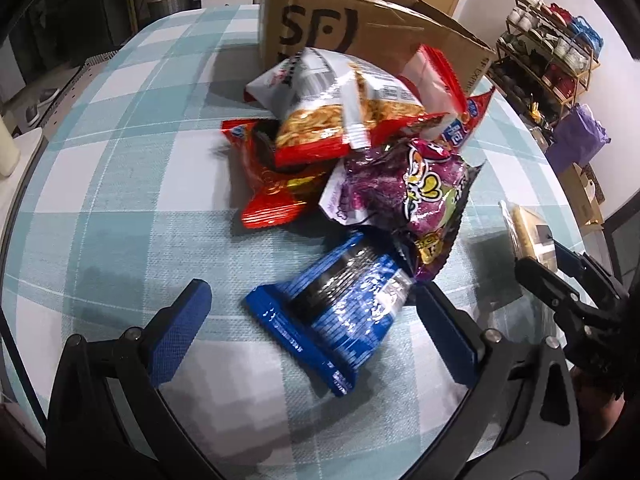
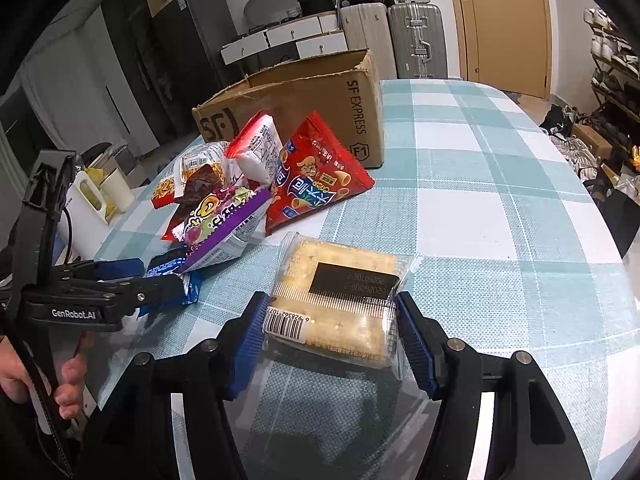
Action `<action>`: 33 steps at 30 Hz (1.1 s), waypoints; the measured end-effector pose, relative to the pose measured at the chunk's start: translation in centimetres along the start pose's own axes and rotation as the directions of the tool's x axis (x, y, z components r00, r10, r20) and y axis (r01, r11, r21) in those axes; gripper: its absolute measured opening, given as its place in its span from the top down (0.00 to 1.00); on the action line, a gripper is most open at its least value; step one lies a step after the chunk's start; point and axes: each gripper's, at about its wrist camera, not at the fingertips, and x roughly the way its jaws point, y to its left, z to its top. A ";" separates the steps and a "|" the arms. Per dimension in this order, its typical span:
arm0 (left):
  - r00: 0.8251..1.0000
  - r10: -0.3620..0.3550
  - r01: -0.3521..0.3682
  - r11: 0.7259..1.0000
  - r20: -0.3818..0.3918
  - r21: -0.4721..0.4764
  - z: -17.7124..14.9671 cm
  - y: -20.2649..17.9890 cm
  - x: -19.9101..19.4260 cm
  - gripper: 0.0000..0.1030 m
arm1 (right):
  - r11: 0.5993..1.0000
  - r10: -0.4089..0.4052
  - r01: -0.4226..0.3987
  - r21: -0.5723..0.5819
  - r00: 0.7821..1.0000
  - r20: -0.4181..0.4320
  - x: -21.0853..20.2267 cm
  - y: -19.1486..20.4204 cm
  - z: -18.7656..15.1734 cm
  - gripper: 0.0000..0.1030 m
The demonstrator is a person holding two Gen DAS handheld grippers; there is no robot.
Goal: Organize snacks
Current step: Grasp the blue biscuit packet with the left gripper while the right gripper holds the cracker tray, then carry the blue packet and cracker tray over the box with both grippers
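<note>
Where the right gripper point(image 2: 330, 340) fills the lower centre of its own view, its two blue pads press on the near end of a clear cracker pack point(image 2: 340, 300), one at each side, barcode toward the left pad; the pack's far end reaches up-frame over the checked cloth point(image 2: 500, 200).

Left gripper point(image 1: 316, 320), lower centre of its view: jaws wide apart, nothing clamped. A blue packet point(image 1: 332, 312) lies between them on the cloth, close against the right finger point(image 1: 448, 336), well clear of the left finger point(image 1: 180, 336).

Above the blue packet, mid-frame: a heap of snack bags, touching and overlapping.
- purple bag point(image 1: 408, 192), just above the blue packet, overlapping it;
- red bag point(image 1: 272, 184), left of the purple;
- noodle-print bag point(image 1: 320, 104), on top.

Behind the heap, upper centre: an open cardboard box point(image 1: 360, 28) marked SF, heap leaning at its foot.

Right-wrist view, left edge: a hand point(image 2: 36, 372) holding the left gripper's handle.
</note>
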 end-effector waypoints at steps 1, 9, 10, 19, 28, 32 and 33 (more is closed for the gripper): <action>1.000 0.002 -0.002 1.000 -0.003 0.006 0.1 -0.2 0.2 0.01 | 1.000 0.001 -0.001 0.000 1.000 0.002 0.0 0.0 0.0 0.38; 1.000 0.000 0.000 0.999 -0.002 0.037 -0.2 -1.4 0.6 0.05 | 1.000 0.008 -0.008 0.006 1.000 0.014 -0.5 -0.5 -0.2 0.38; 1.000 0.001 -0.001 0.999 0.002 0.045 -0.3 -1.6 0.6 0.06 | 1.000 0.008 -0.008 0.008 1.000 0.014 -0.5 -0.5 -0.2 0.38; 0.998 -0.060 0.058 0.989 0.017 0.133 -1.1 -3.5 -0.2 0.50 | 1.000 0.012 -0.012 0.020 1.000 0.015 -0.6 -0.8 -0.4 0.38; 0.986 -0.164 0.160 0.975 0.014 0.154 -2.1 -3.3 -0.9 0.62 | 1.000 0.011 -0.011 0.011 1.000 0.022 -1.1 -0.1 -0.4 0.38; 0.985 -0.169 0.165 0.974 0.018 0.153 -2.6 -3.0 -1.3 0.62 | 1.000 0.008 -0.008 0.004 1.000 0.027 -1.5 0.4 -0.2 0.38; 0.985 -0.170 0.164 0.975 0.022 0.152 -2.6 -2.9 -1.4 0.62 | 1.000 0.006 -0.006 0.002 1.000 0.029 -1.6 0.4 -0.2 0.38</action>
